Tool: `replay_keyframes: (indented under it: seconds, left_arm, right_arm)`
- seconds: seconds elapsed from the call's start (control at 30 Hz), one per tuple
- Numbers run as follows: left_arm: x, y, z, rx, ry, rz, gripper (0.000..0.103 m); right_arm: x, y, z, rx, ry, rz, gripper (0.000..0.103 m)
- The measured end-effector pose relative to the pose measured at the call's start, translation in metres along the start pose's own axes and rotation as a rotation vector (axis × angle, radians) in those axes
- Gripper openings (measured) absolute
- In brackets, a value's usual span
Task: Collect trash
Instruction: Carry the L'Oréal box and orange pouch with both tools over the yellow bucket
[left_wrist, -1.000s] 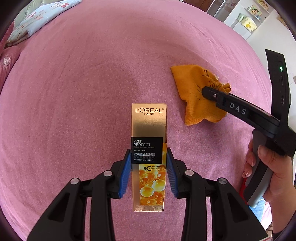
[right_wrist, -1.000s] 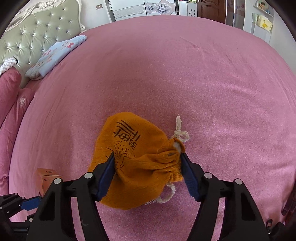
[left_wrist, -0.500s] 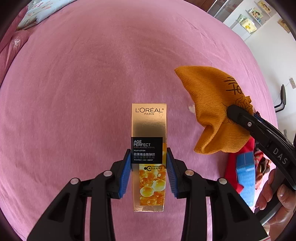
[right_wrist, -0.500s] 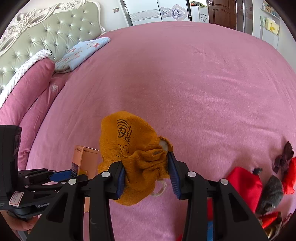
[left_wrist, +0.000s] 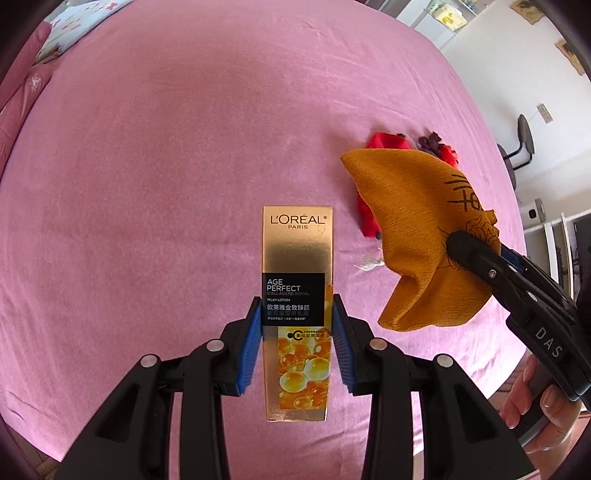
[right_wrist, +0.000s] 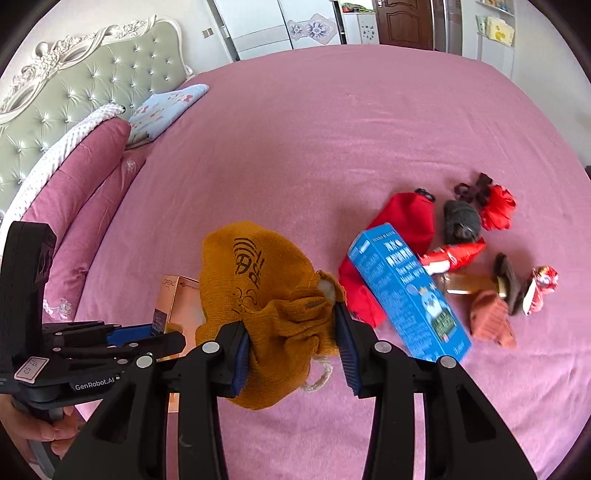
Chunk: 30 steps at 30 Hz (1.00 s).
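Both grippers are over the bed (right_wrist: 295, 122). Left gripper (left_wrist: 295, 339) clamps an upright carton (left_wrist: 295, 314), held clear of the cover. Right gripper (right_wrist: 291, 347) clamps the gathered neck of a cloth pouch (right_wrist: 258, 295), which hangs just right of the carton. In the right wrist view, a heap of items lies on the bed right of the pouch: a tilted box (right_wrist: 406, 291) resting on a cloth bag (right_wrist: 402, 221), wrappers (right_wrist: 458, 254) beyond (contents indistinct). Pillows (right_wrist: 81, 173) and headboard (right_wrist: 81, 96) sit far left.

Your left wrist camera is looking steeply down along its claw (left_wrist: 295, 343) at the pink bed (left_wrist: 166, 166), close in. Your right wrist camera is facing the headboard (right_wrist: 74, 96). Both are sharing the orange pouch (left_wrist: 413, 229) and gold carton (right_wrist: 177, 306).
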<state>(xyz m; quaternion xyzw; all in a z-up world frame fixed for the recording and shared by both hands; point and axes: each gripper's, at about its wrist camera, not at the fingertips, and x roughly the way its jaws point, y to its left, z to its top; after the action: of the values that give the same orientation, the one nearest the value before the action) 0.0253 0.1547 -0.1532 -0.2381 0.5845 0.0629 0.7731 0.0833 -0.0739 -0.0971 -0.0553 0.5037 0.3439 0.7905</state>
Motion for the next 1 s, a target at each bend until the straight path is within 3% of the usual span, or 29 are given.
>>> replay_keyframes:
  seconds: [0.17, 0.43, 0.73, 1.0]
  left_arm:
    - [-0.014, -0.065, -0.039, 0.114, 0.023, -0.006, 0.036]
    - [0.004, -0.206, -0.117, 0.275, 0.100, -0.075, 0.036]
    - [0.052, -0.383, -0.225, 0.574, 0.248, -0.157, 0.036]
    - [0.084, -0.497, -0.333, 0.846, 0.389, -0.224, 0.036]
  right_arm:
    - [-0.059, -0.028, -0.037, 0.014, -0.052, -0.062, 0.040]
    - [-0.151, -0.119, -0.119, 0.115, -0.098, -0.132, 0.040]
    - [-0.258, -0.260, -0.264, 0.354, -0.085, -0.315, 0.040]
    - [-0.323, -0.327, -0.400, 0.607, -0.053, -0.458, 0.040]
